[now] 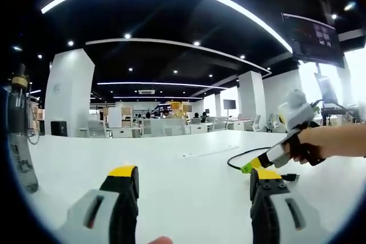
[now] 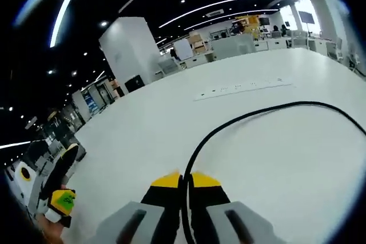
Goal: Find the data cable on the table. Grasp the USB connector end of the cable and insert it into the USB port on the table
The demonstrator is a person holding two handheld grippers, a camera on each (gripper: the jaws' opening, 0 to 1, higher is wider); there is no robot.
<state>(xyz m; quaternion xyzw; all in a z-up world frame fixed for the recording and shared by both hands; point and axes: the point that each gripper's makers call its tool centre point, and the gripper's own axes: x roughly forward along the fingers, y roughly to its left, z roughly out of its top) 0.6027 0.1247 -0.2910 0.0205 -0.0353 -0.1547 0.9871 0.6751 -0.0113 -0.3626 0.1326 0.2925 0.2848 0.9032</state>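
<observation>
A black data cable (image 2: 286,104) curves across the white table (image 2: 143,141) and runs down between the yellow-tipped jaws of my right gripper (image 2: 184,181), which is shut on it. In the left gripper view the right gripper (image 1: 249,167) comes in from the right, held by a hand, with the cable (image 1: 234,158) looping from its tip. A dark cable end (image 1: 290,177) lies just below it. A long white socket strip (image 2: 240,90) lies farther back on the table. My left gripper (image 1: 194,175) stands open above the table with nothing between its jaws, and shows as the left gripper (image 2: 62,198) at lower left.
A clear bottle (image 1: 20,135) stands at the table's left edge. Beyond the table is an open office with white pillars (image 1: 68,92), desks and chairs. A wall screen (image 1: 314,41) hangs at the upper right.
</observation>
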